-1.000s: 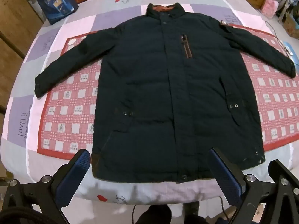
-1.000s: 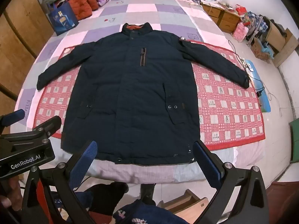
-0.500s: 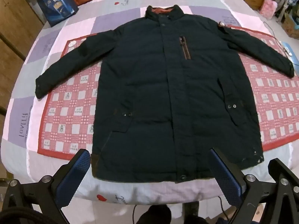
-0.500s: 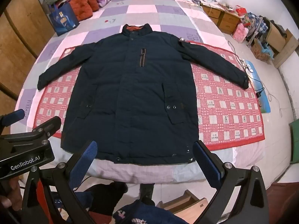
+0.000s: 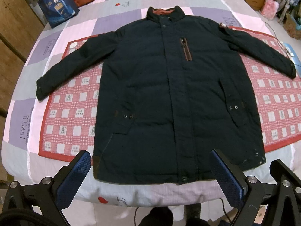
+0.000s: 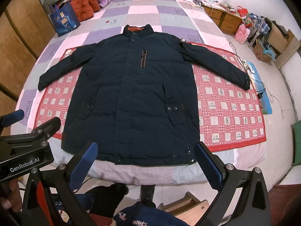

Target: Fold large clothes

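Note:
A large dark navy padded coat lies flat and face up on a red checked mat on the bed, both sleeves spread out, collar at the far end. It also shows in the right wrist view. My left gripper is open and empty, hovering just before the coat's hem. My right gripper is open and empty, also at the hem, held a little farther back. The left gripper's body shows in the right wrist view at the lower left.
The bed has a pink, purple and grey patchwork cover. A blue bag and orange cushions sit at the far left. Wooden drawers and clutter stand at the right. A cable trails by the mat.
The left gripper has drifted slightly forward and lower toward the hem. The coat has not moved. Both grippers stay open.

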`<state>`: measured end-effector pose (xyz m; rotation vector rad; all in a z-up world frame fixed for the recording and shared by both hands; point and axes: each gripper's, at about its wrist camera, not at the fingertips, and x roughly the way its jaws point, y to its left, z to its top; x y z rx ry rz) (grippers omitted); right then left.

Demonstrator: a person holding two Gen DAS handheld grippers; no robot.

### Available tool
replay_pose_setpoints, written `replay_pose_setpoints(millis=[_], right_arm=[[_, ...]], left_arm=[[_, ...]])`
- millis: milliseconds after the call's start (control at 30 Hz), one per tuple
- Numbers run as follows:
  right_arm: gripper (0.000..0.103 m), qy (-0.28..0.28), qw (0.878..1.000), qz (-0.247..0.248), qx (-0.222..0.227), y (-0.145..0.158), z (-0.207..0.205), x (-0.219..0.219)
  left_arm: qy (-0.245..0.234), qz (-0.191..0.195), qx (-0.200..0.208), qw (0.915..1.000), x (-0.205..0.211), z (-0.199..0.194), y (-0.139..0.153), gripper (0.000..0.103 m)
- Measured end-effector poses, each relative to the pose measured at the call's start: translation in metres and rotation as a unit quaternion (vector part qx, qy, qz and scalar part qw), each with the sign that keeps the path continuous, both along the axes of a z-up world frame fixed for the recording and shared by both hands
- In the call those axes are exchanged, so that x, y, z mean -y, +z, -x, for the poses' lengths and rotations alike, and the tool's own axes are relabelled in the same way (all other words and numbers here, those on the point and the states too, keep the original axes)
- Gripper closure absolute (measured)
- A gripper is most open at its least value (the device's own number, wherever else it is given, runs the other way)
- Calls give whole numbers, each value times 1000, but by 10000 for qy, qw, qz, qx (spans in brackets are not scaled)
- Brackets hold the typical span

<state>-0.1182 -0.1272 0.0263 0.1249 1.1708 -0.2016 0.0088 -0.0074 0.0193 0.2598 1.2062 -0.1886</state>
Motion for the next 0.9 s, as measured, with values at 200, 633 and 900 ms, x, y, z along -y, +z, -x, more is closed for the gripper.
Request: replay_pose_setpoints(millis=[200,633,900], right_arm=[[0,-7,10000,2,9,-1,-1,0],[0,-13,10000,-3,3,-2,-2,1],[0,-15,10000,-1,3,-3,-3,1]], left_arm=[[-24,-6,82,10000,0,12,-3,1],[-26,2,50,10000,2,11,2,1],[-31,-4,83,10000,0,13,-1,1]])
